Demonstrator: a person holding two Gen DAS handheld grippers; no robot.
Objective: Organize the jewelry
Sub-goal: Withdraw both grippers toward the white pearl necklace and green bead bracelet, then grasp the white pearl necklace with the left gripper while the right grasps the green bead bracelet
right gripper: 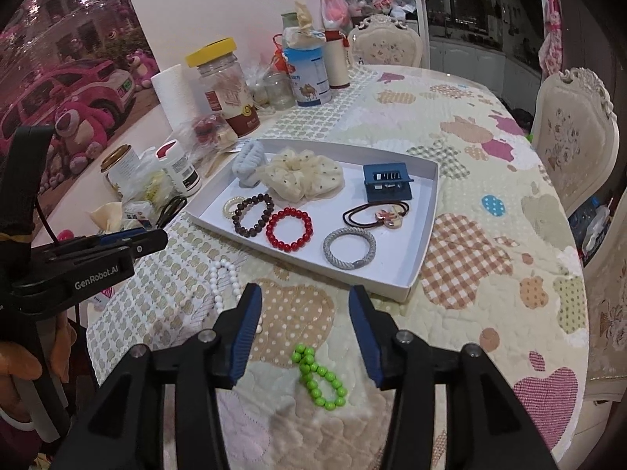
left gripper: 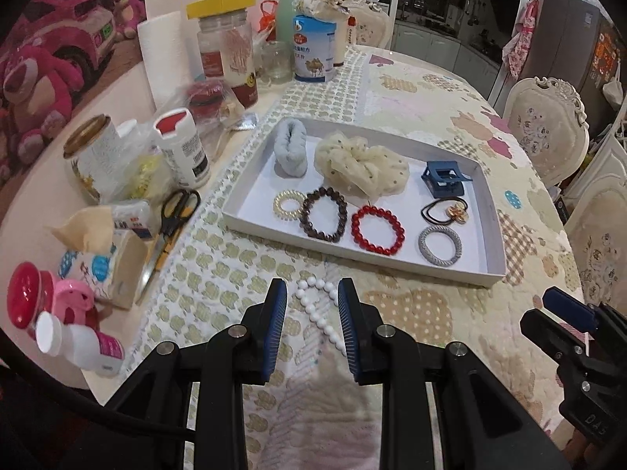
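A white bead string (left gripper: 319, 315) lies on the quilted cloth between the open fingers of my left gripper (left gripper: 312, 293); it also shows in the right wrist view (right gripper: 225, 282). A green bead bracelet (right gripper: 317, 376) lies twisted on the cloth between the open fingers of my right gripper (right gripper: 305, 297). A white tray (left gripper: 486, 274) (right gripper: 411, 286) ahead holds a red bead bracelet (left gripper: 378, 229), a brown bead bracelet (left gripper: 323, 213), a grey ring tie (left gripper: 440, 245), a blue claw clip (left gripper: 444, 178), a cream scrunchie (left gripper: 360, 168) and other hair ties. Both grippers are empty.
Jars, bottles, a paper roll (left gripper: 164, 58), a milk tin (left gripper: 315, 49) and black scissors (left gripper: 176, 211) crowd the table's left side. Cream chairs (left gripper: 548, 129) stand at the right edge. My right gripper shows at the left wrist view's right edge (left gripper: 568, 313).
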